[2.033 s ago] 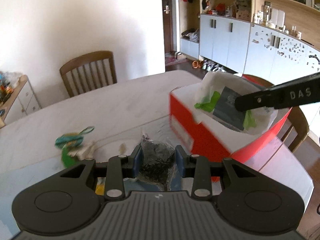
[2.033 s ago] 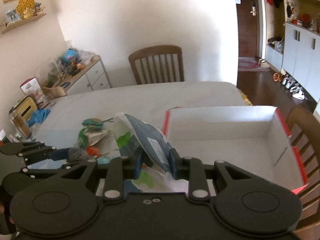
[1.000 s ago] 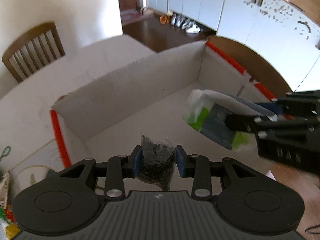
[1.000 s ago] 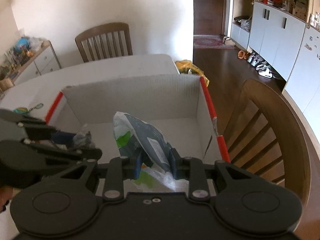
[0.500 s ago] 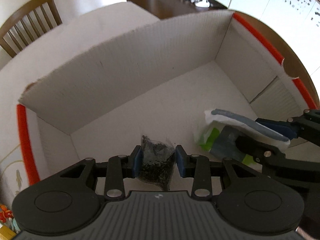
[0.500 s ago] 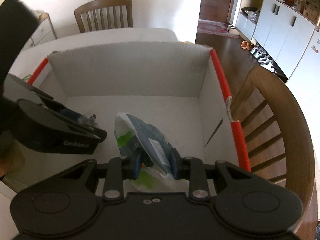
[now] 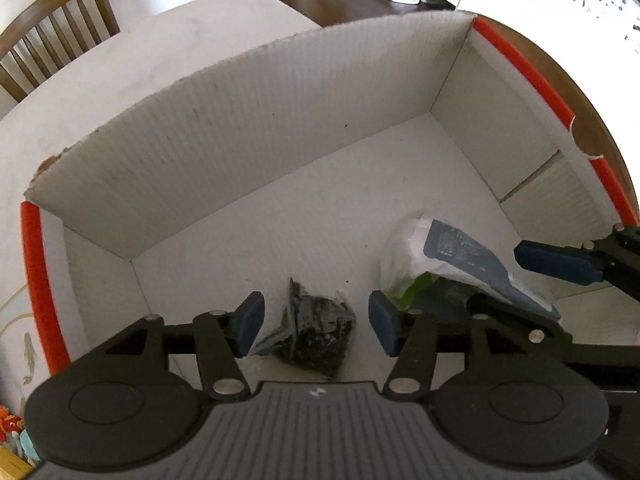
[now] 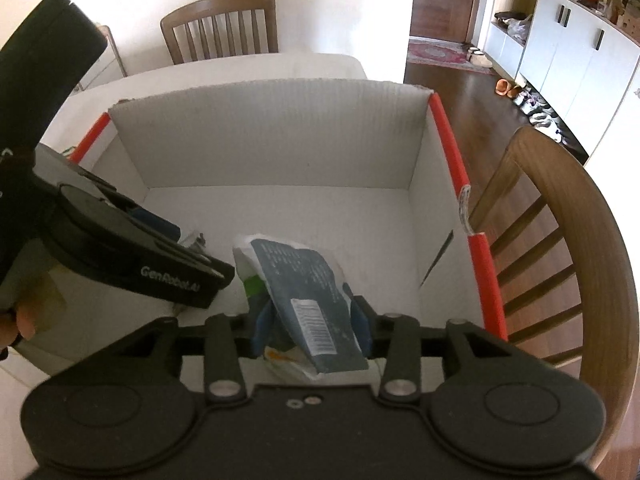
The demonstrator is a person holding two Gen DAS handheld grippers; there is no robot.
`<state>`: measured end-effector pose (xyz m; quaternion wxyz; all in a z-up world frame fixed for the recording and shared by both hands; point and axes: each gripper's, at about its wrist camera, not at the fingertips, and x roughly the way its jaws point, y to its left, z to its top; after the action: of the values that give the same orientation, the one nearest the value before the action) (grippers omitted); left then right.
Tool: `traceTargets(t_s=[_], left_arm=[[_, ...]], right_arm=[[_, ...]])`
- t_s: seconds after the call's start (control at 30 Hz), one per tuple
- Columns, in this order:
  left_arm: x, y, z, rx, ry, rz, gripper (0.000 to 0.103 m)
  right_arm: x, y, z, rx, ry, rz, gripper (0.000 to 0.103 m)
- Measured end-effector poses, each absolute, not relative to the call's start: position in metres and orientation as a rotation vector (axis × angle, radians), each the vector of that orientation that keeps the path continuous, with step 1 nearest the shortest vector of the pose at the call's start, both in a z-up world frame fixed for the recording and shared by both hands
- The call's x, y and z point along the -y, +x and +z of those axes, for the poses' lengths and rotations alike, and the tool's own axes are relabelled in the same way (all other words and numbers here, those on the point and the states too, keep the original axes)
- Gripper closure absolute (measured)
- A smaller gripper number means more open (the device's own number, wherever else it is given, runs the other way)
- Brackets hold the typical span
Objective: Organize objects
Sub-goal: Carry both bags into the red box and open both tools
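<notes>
left claw (image 7: 316,322): opening, dark bag (image 7: 316,332) lies loose between its fingers | right claw (image 8: 308,330): opening, blue packet (image 8: 304,296) between fingers | both inside box (image 7: 240,128)

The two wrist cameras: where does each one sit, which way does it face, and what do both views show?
Left wrist: sits on the left tool, looks steeply down into the box; its jaws are opening around the dark bag, pads clear of it.
Right wrist: sits on the right tool, looks down into the box and toward a chair; its jaws are opening, the blue-white bag between them; a fingertip shows at the left edge.
Shared: the box, the blue-white bag, each other's tool.
</notes>
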<state>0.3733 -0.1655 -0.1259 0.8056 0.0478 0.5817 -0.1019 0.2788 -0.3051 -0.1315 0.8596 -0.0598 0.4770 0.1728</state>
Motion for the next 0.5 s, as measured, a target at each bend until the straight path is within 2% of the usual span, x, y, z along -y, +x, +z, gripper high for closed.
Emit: traceTargets(t_s=[0.5], left_arm=[[0.153,0.342,-0.064,-1.066,0.023,-0.219,0.046]], right_arm=[[0.319,0.26,-0.084,-0.903,-0.058,0.393,0.061]])
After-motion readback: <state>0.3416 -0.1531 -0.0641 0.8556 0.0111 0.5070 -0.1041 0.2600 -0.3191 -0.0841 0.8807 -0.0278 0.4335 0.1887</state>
